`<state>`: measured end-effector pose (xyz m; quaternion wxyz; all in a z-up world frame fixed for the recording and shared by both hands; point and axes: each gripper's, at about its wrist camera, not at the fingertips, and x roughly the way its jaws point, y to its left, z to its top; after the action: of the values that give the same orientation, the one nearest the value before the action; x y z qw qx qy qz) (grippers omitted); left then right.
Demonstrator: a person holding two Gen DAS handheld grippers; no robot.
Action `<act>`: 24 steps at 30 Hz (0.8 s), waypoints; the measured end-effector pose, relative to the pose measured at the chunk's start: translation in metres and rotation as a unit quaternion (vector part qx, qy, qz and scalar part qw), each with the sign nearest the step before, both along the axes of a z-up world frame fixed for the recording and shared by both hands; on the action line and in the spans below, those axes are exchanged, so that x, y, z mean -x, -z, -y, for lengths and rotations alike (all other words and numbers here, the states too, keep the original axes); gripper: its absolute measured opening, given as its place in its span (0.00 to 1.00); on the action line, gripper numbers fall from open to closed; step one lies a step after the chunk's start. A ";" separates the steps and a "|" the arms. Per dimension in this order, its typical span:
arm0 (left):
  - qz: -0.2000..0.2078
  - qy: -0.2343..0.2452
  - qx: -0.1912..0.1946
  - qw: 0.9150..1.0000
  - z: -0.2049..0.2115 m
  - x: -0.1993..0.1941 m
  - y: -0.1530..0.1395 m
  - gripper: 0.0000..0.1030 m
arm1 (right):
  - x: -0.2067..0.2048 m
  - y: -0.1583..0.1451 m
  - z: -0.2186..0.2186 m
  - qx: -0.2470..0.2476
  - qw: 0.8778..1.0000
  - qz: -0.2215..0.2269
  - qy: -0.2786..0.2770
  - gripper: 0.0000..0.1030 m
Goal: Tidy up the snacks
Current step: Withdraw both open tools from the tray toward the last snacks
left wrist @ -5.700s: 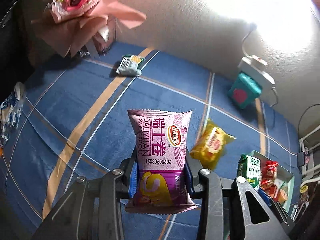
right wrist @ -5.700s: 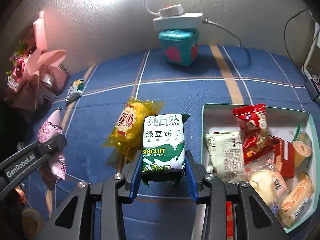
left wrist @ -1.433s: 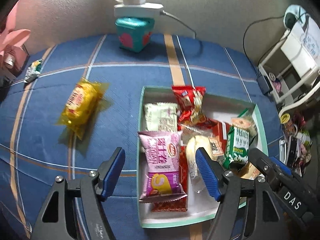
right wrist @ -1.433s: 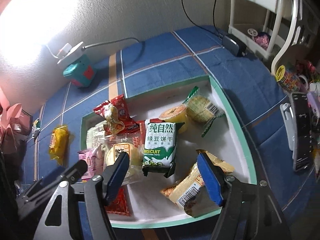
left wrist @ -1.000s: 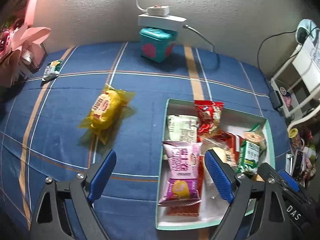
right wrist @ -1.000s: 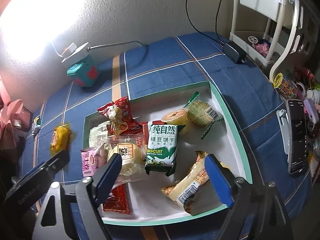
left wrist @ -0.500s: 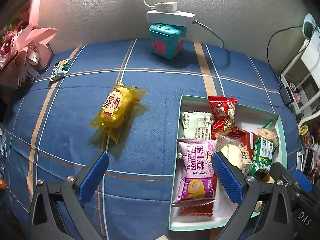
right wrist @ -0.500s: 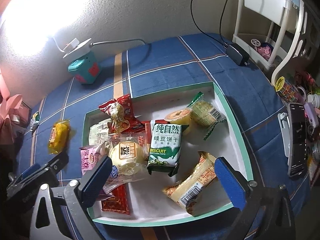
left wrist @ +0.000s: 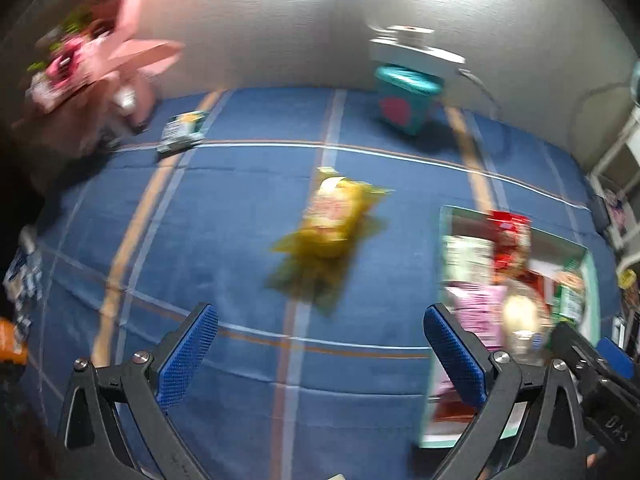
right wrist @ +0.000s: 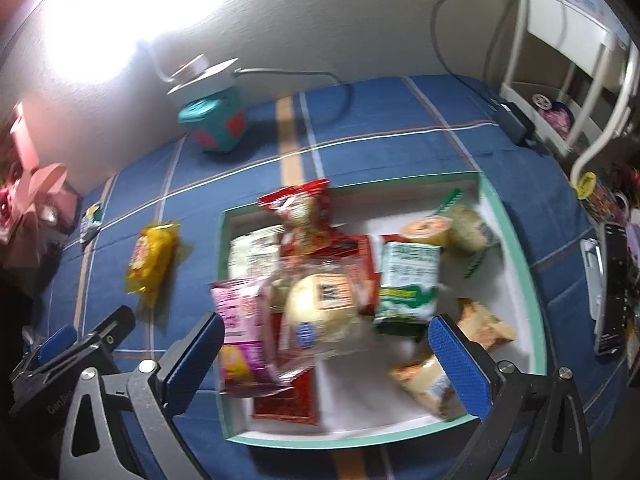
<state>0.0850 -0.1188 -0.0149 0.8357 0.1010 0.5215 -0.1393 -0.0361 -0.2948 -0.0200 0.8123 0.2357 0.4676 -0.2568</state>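
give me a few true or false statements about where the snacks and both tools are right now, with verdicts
1. The yellow snack packet lies inside the snack box. False: it lies on the blue checked cloth, left of the box.
2. The left tool is open and holds nothing. True.
3. The green biscuit pack is in the box. True.
4. The right tool is clamped on the pink swiss roll pack. False: the right tool is open and empty; the pack lies in the box.
5. A small green-and-white packet lies on the cloth near the pink bouquet. True.
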 end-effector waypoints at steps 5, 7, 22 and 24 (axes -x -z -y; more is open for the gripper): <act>0.012 -0.045 -0.026 0.999 -0.044 -0.016 0.003 1.00 | -0.023 0.001 -0.028 0.003 0.999 -0.003 -0.032 1.00; 0.014 -0.060 -0.029 0.998 -0.060 -0.023 0.002 1.00 | -0.030 0.002 -0.039 0.002 0.999 -0.002 -0.041 1.00; 0.002 -0.094 -0.029 0.995 -0.116 -0.040 0.005 1.00 | -0.077 0.022 -0.104 -0.020 0.995 -0.002 -0.099 1.00; -0.005 -0.097 -0.025 0.995 -0.118 -0.042 0.008 1.00 | -0.079 0.025 -0.105 -0.028 0.995 0.002 -0.096 1.00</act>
<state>0.1268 -0.0007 -0.0233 0.8401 0.0700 0.5360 -0.0452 0.0433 -0.1903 -0.0448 0.8272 0.2125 0.4936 -0.1641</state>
